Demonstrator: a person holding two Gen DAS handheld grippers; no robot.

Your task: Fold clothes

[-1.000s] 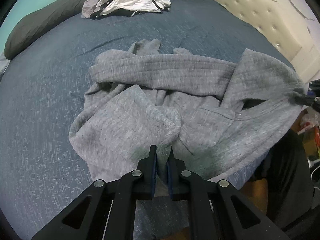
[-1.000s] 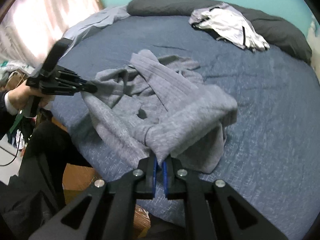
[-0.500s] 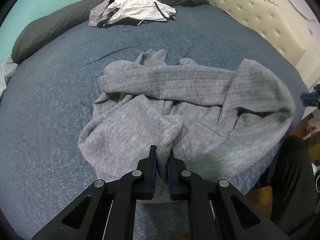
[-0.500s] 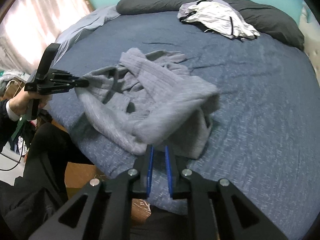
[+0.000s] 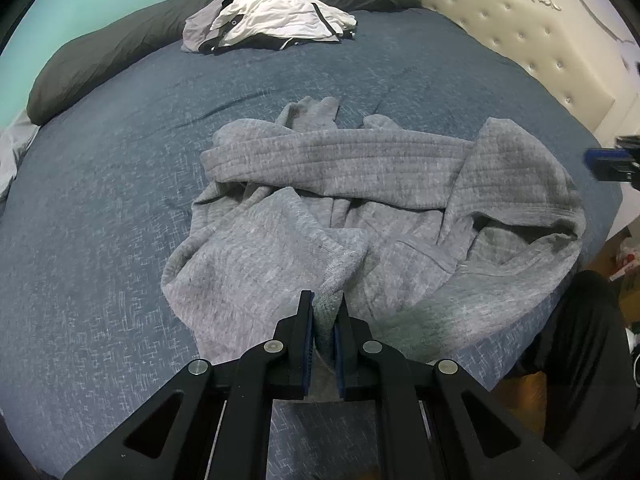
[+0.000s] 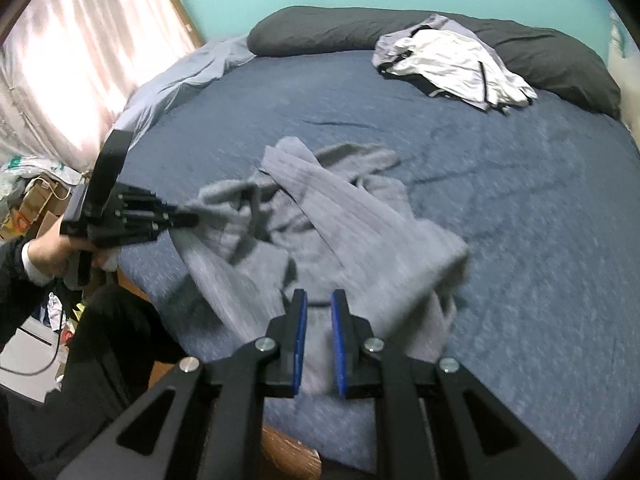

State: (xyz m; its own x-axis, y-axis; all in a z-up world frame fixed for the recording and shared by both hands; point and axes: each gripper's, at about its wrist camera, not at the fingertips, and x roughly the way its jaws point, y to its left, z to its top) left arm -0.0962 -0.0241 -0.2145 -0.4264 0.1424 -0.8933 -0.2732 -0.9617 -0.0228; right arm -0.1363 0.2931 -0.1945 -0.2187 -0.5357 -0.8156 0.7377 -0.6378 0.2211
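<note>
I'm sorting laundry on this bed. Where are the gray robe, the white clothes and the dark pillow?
gray robe [image 5: 344, 168]: left wrist view, on its ribbed sleeve.
white clothes [image 5: 276, 16]: left wrist view, on the white top layer.
dark pillow [image 6: 320, 32]: right wrist view, on its left half.

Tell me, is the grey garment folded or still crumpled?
Crumpled: the grey garment lies bunched, its sleeve draped crookedly across on the bed.

Hoodie on bed near edge; jacket behind, against pillow.

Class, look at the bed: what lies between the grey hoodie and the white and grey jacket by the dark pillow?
Only bare blue bedspread, lightly creased, lies between the grey hoodie and the white and grey jacket; both wrist views show it.
</note>
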